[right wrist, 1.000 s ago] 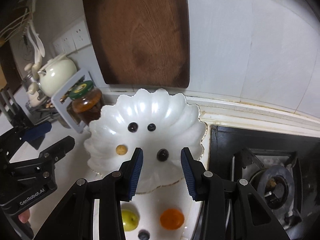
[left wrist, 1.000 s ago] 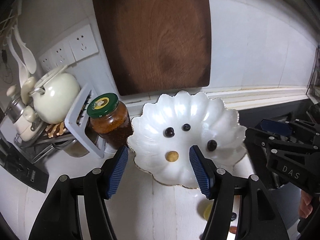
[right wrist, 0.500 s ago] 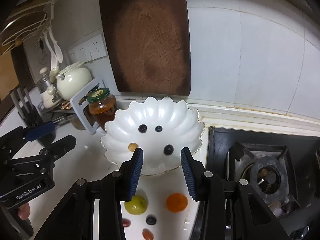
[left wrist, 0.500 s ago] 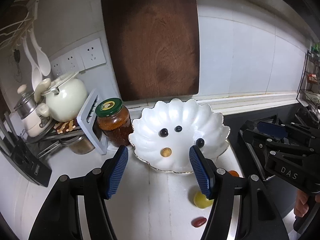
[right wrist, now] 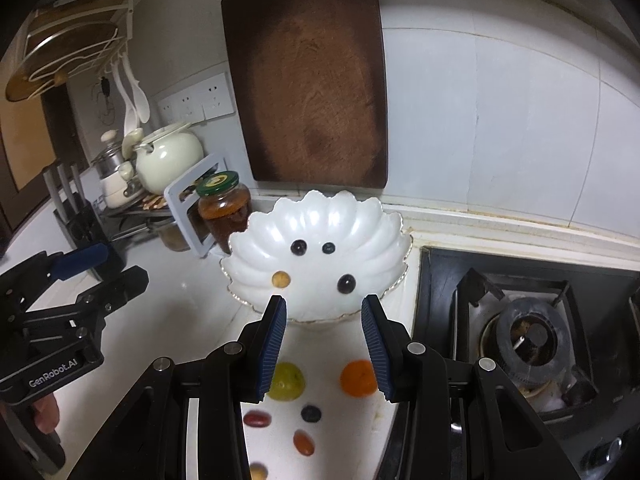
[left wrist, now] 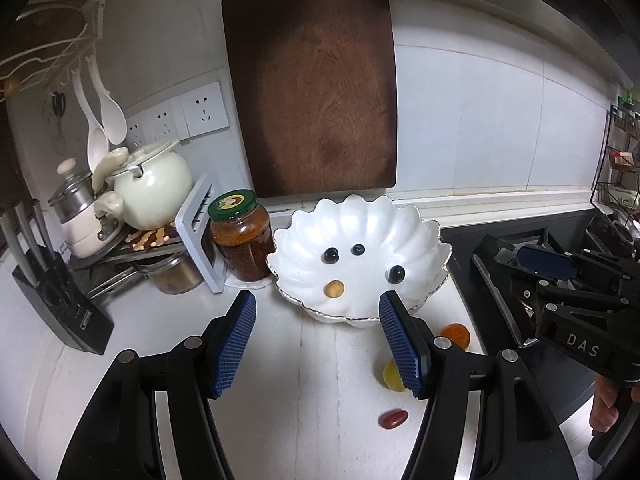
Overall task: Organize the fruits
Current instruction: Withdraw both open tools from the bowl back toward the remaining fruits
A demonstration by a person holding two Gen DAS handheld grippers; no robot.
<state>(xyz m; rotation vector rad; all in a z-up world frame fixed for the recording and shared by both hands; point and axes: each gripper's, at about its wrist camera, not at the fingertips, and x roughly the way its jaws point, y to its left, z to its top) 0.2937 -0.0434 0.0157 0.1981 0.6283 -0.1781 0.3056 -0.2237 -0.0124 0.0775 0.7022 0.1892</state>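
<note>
Both claws backed off; scalloped glossy white bowl [right wrist: 320,216] w/ round berries.

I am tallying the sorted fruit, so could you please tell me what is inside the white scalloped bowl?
The white scalloped bowl holds three dark berries and one small tan fruit. The right gripper fingers cover its near rim.

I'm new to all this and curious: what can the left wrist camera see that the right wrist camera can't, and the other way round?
Only the left wrist view shows the wire shelf at the far right. Only the right wrist view shows the stove burner, a blueberry on the counter and more small fruits nearby. Both show the white bowl holding four fruits, the jar, cutting board and orange fruit.
</note>
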